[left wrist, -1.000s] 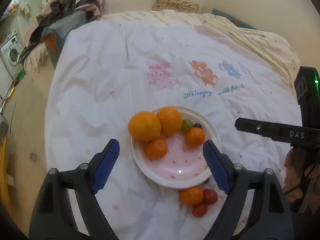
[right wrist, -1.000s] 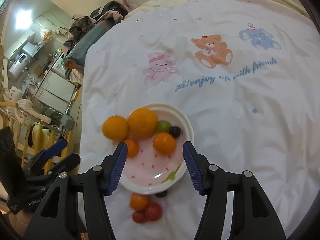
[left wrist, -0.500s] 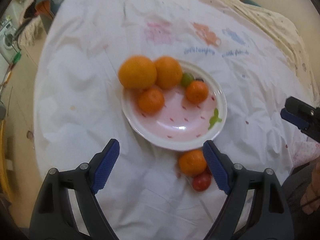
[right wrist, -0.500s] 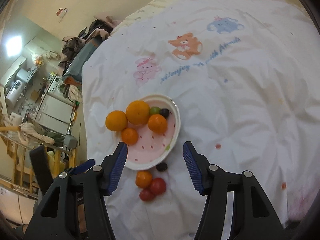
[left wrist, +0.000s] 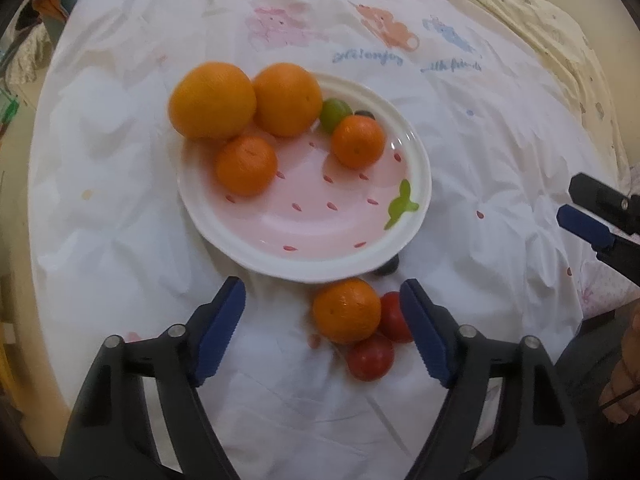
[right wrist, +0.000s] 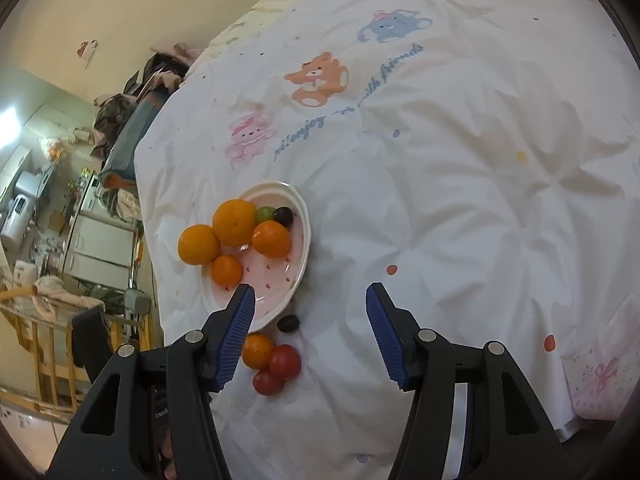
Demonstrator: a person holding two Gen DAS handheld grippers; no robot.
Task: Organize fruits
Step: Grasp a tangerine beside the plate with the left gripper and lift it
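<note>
Orange, dimpled mandarin (left wrist: 346, 310) sits between the left gripper (left wrist: 322, 328)'s closing jaws (untouched); right gripper (right wrist: 310, 330) gapes empty.

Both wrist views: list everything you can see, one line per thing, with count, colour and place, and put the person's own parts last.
round strawberry-print plate: one, white rim, pink centre, on the bedsheet
large oranges: two, orange, at the plate's far left edge; whether the outer one rests on the rim is unclear
small mandarins: three, orange, two on the plate, one on the sheet beside it
green grape: one, on the plate
dark grapes: two, near black, one on the plate, one on the sheet by the rim
cherry tomatoes: two, red, beside the loose mandarin
cartoon-print bedsheet: one, white
left gripper: black, blue pads, closing, nothing gripped
right gripper: same colours, open, empty
</note>
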